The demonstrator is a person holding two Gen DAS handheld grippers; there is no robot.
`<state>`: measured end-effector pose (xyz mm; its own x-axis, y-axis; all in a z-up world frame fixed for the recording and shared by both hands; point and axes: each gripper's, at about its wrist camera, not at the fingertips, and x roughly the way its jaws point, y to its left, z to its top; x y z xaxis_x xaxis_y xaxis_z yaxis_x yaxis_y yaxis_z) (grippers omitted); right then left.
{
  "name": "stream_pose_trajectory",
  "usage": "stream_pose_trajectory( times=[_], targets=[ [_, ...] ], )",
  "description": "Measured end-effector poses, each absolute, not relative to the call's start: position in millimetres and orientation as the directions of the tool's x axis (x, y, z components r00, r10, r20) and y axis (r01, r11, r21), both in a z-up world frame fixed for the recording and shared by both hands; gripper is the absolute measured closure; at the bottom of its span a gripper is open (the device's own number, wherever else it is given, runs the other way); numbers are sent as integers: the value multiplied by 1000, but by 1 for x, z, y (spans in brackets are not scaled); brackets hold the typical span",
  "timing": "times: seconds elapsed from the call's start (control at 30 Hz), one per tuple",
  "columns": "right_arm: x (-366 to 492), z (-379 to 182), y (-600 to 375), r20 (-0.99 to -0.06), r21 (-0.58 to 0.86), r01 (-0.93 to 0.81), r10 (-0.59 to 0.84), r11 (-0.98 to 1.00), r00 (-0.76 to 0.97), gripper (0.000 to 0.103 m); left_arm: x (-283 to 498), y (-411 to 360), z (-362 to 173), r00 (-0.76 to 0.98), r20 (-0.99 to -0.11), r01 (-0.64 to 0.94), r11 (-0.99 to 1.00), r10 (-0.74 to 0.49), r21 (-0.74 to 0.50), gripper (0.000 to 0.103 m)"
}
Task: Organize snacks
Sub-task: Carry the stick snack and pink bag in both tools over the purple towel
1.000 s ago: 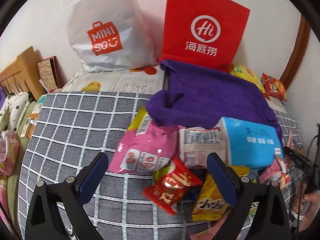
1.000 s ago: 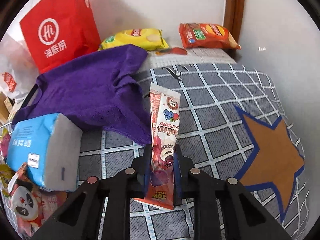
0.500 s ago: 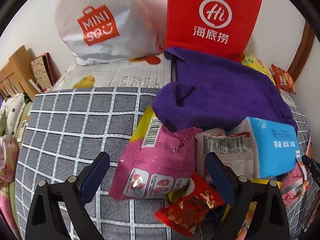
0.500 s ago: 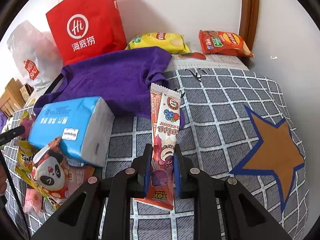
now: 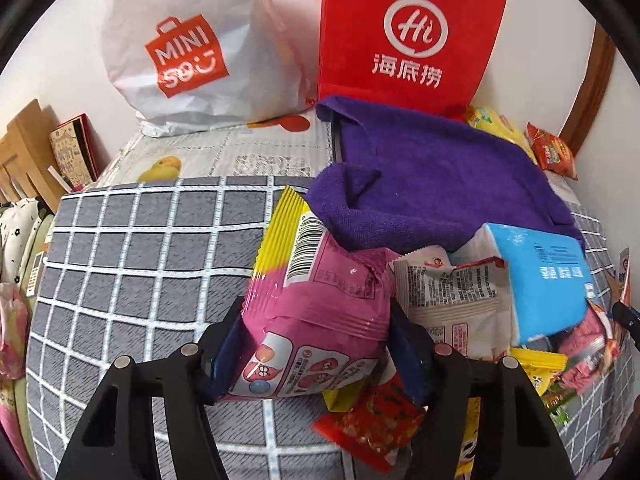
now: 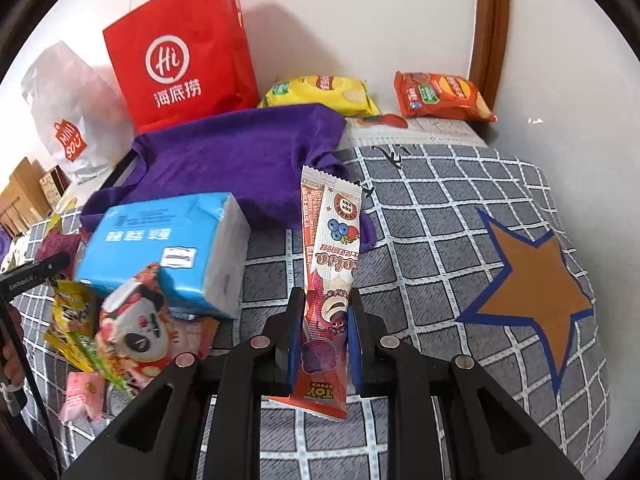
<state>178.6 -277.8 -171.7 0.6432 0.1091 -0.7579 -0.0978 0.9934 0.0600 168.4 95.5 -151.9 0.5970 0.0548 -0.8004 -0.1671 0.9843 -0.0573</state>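
Observation:
My left gripper (image 5: 316, 340) is shut on a pink snack bag (image 5: 320, 300) with a yellow top edge, at the left side of a snack pile on the bed. My right gripper (image 6: 324, 336) is shut on a long Toy Story wafer stick pack (image 6: 330, 264) and holds it upright above the checked blanket (image 6: 440, 216). A blue tissue pack (image 6: 168, 244) lies left of it, with a panda snack (image 6: 136, 320) and other small packets in front. The tissue pack also shows in the left wrist view (image 5: 548, 276).
A purple towel (image 5: 432, 184) lies behind the pile. A red Hi bag (image 5: 408, 36) and a white Miniso bag (image 5: 192, 52) stand against the wall. Yellow (image 6: 320, 92) and orange (image 6: 440, 96) chip bags lie at the back right. An orange star (image 6: 532, 280) marks the blanket.
My left gripper moved forward and closed on the pink snack bag. My right gripper kept hold of the wafer stick pack and pulled back, bringing more of the pile into view.

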Motion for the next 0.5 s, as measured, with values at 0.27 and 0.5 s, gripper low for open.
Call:
stream_pose_trajectory(
  times=[0.27, 0.5],
  targets=[
    [165, -146, -269, -731, 66, -86, 107, 994, 674, 83, 137, 113, -121, 639, -768, -189, 978, 52, -92, 40],
    [154, -121, -256, -699, 64, -120, 130, 991, 703, 83, 125, 100, -98, 674, -739, -146, 984, 22, -104, 40]
  ],
)
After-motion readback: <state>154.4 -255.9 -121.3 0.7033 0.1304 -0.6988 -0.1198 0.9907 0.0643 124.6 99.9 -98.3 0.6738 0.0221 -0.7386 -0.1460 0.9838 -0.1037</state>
